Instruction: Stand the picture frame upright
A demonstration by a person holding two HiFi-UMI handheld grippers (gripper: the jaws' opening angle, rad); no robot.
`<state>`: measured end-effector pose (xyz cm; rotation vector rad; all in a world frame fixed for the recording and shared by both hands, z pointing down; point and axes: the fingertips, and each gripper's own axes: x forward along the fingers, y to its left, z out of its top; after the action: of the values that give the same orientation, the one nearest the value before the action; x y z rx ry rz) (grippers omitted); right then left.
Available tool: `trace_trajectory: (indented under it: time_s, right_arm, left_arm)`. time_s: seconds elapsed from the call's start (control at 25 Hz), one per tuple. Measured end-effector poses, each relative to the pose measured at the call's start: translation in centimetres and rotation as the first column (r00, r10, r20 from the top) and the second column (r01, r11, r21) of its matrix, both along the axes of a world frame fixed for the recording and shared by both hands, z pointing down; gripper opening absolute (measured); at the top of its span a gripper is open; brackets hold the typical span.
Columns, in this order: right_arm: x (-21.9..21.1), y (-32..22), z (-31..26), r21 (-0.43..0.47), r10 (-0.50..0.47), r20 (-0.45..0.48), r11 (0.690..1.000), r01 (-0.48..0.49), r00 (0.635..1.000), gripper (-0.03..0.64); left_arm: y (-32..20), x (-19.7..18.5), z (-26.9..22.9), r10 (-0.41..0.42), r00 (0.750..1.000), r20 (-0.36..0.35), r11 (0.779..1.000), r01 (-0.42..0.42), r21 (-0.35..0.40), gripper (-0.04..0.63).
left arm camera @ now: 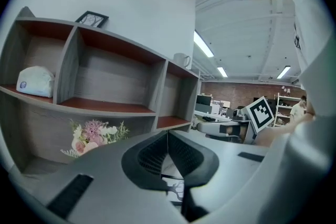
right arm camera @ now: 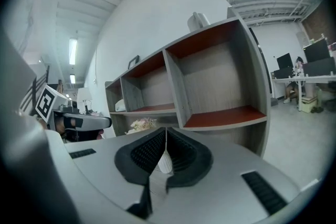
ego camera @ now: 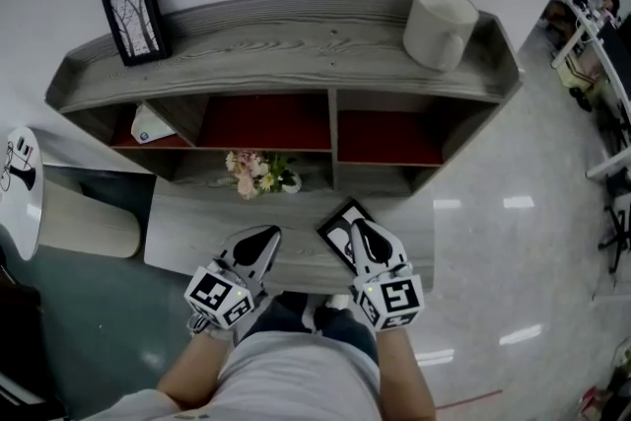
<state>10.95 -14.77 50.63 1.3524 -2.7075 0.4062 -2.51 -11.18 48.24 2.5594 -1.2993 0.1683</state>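
Observation:
A black picture frame with a white tree print lies flat on the low grey ledge in front of the shelf unit. My right gripper is shut and empty, with its tip over the frame's right part. Whether it touches the frame is unclear. My left gripper is also shut and empty, left of the frame and apart from it. In the left gripper view a bit of the frame shows under the closed jaws of the left gripper. The right gripper points at the shelf unit.
A second black frame stands upright at the left on top of the shelf unit. A white mug stands at the right. Pink and white flowers lie in the lower opening, and a white pouch sits in the left compartment.

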Motion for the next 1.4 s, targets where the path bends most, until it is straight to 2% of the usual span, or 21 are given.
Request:
trace_trajectory:
  time_s: [0.2,0.36,0.56,0.76,0.96,1.2,1.32,1.4]
  right_arm:
    - [2.6,-0.4,3.3,-0.071,0.122,-0.012,0.990,-0.123,0.992,0.021]
    - [4.7,0.1,6.5,-0.134,0.214,-0.057,0.966,-0.219,0.975,0.020]
    - [7.0,1.2,10.3,-0.211,0.315,-0.087,0.921,-0.327,0.945,0.021]
    - [8.6,2.4,13.8,-0.274,0.380,-0.122,0.875,-0.399,0.917,0.021]
    - [9.8,3.8,17.6,-0.356,0.441,-0.141,0.813,-0.461,0.886,0.021]
    - [10.3,5.5,23.3,-0.441,0.494,-0.191,0.729,-0.524,0.848,0.029]
    - [10.4,6.4,26.3,-0.518,0.524,-0.183,0.667,-0.535,0.832,0.119]
    - [10.5,6.9,27.9,-0.551,0.545,-0.183,0.633,-0.544,0.818,0.143]
  left_arm:
    - [-2.1,0.9,3.5,0.069,0.998,0.008,0.996,-0.069,-0.059,0.017]
    - [-4.0,2.2,6.4,0.149,0.987,0.056,0.985,-0.142,-0.102,0.017]
    - [-5.6,4.1,9.5,0.229,0.972,0.049,0.960,-0.217,-0.176,0.018]
    - [-6.1,6.3,12.7,0.321,0.945,0.065,0.925,-0.297,-0.238,0.018]
    - [-6.6,7.9,16.5,0.374,0.925,0.069,0.889,-0.337,-0.311,0.020]
    - [-6.9,8.6,21.9,0.433,0.894,0.117,0.845,-0.357,-0.399,0.048]
    - [-7.0,9.1,24.3,0.459,0.879,0.128,0.819,-0.363,-0.445,0.092]
    - [-7.1,9.3,25.8,0.468,0.872,0.143,0.809,-0.358,-0.466,0.110]
